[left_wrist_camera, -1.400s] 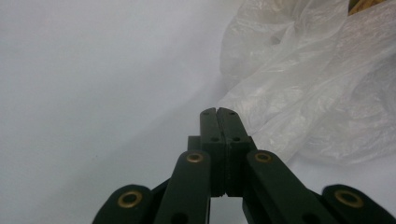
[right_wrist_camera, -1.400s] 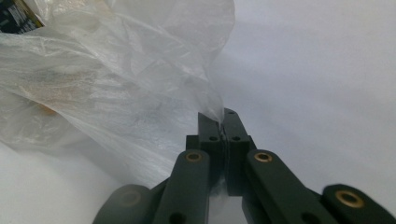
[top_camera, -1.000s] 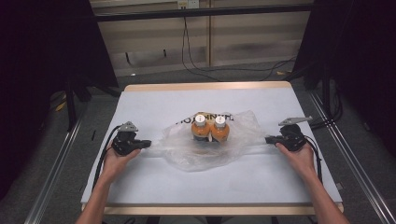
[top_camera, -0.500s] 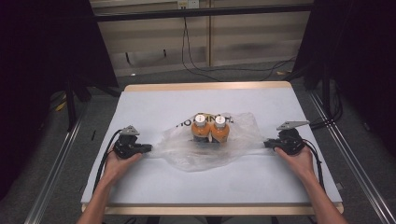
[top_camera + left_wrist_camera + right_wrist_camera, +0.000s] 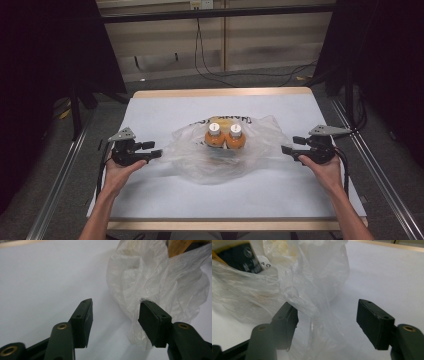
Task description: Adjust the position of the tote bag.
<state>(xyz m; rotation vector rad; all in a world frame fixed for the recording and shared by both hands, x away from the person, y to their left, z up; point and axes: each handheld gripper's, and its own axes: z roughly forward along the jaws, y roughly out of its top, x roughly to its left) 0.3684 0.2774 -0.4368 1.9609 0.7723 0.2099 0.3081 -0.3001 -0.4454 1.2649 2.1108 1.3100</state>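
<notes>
On the white surface (image 5: 165, 200) | crinkled clear plastic bag (image 5: 225, 160) mid-surface, covering two orange bottles (image 5: 224, 138) | left hand-held gripper (image 5: 155, 150), right hand-held gripper (image 5: 286, 150): jaws just opened, apart, bag released | withdraw straight outward without snagging film.

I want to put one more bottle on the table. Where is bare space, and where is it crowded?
Bare white cover lies between the plastic bag and the near table edge, and behind the bag toward the far edge. The middle is crowded: two orange bottles in the bag, left gripper and right gripper flanking it.
</notes>
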